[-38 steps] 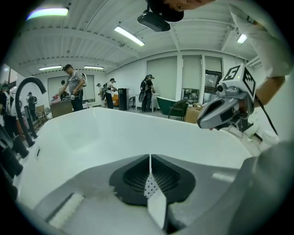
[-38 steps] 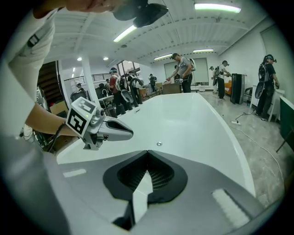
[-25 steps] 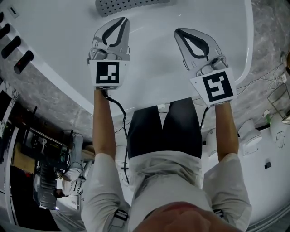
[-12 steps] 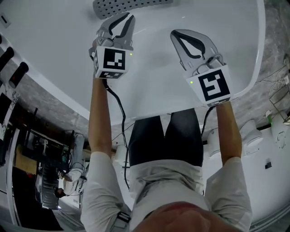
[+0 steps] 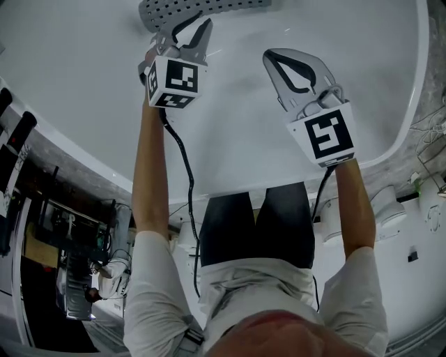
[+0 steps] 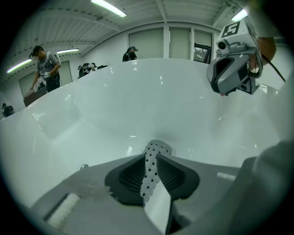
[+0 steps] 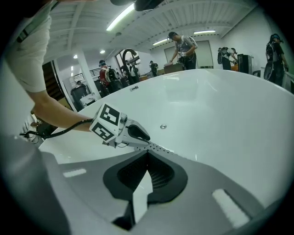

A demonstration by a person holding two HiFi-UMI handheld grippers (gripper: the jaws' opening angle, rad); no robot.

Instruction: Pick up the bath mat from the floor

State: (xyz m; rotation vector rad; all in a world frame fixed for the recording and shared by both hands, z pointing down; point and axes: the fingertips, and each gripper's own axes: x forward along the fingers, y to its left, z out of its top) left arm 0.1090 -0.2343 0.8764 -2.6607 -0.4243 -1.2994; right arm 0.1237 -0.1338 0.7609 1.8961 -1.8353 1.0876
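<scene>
From the head view, a person leans over a big white bathtub [image 5: 83, 84] with both arms stretched out. The grey bath mat [image 5: 209, 7], full of little holes, lies on the bottom of the tub at the very top of the picture. The left gripper [image 5: 194, 24] reaches down to the mat's near edge. The right gripper [image 5: 273, 54] hangs over the bare white tub, off to the side of the mat and not touching it. In the left gripper view, the jaws are a little apart and have just been opening. A strip of the mat [image 6: 149, 172] stands up in the gap between them. The right gripper [image 6: 227, 85] shows at the top right, above the tub wall [image 6: 138, 101]. Far behind the tub, people [image 6: 46, 69] stand in a bright room. In the right gripper view, this gripper's jaws are pressed together at their tips [image 7: 148, 153], and only white tub shows through the slit below. Just past them, the left gripper [image 7: 146, 142] sits on the thin edge of the mat [image 7: 161, 148]. A small round metal button [image 7: 163, 126] sits on the tub wall behind.
</scene>
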